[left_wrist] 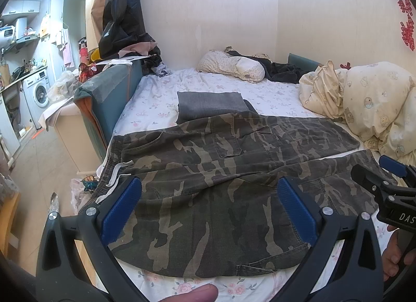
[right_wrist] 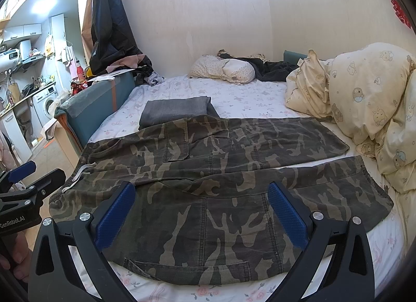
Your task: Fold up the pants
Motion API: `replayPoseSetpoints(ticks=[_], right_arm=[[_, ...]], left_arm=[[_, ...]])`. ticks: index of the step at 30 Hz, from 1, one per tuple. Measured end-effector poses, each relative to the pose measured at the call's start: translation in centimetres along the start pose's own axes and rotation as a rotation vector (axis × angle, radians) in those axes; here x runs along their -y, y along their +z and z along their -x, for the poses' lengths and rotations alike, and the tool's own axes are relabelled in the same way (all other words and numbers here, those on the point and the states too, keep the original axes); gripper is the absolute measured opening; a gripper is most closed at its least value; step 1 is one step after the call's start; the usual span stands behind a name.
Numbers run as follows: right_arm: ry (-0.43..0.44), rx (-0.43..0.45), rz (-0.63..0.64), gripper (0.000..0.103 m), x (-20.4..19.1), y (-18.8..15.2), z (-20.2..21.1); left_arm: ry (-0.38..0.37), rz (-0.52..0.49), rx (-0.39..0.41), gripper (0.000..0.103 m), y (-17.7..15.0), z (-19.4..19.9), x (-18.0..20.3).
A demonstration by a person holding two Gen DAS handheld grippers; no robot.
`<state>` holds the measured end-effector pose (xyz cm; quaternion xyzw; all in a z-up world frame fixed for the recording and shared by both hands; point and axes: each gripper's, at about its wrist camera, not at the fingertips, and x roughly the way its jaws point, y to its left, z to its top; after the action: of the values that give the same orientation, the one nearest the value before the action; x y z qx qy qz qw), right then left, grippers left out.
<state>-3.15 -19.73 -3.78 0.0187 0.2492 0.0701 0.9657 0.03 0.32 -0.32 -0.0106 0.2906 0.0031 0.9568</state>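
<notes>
Camouflage pants lie spread flat across the bed, waistband with a white drawstring at the left, both legs running to the right. In the right wrist view the same pants fill the near half of the bed. My left gripper hovers open just above the near leg, nothing between its blue pads. My right gripper is open too, over the same leg further right. The right gripper's body shows at the left wrist view's right edge; the left gripper's body shows at the right wrist view's left edge.
A folded grey garment lies on the floral sheet behind the pants. A cream quilt is heaped at the right, pillows and dark clothes at the back wall. A teal bed rail borders the left side.
</notes>
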Motion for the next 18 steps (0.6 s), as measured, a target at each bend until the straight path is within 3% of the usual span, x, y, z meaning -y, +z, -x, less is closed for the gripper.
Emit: replayPoseSetpoints(ticks=[18], right_arm=[[-0.007,0.003,-0.002,0.103,-0.21,-0.25,-0.24]], left_arm=[[0.004,0.007,-0.003,0.103,0.11,-0.17,0.13]])
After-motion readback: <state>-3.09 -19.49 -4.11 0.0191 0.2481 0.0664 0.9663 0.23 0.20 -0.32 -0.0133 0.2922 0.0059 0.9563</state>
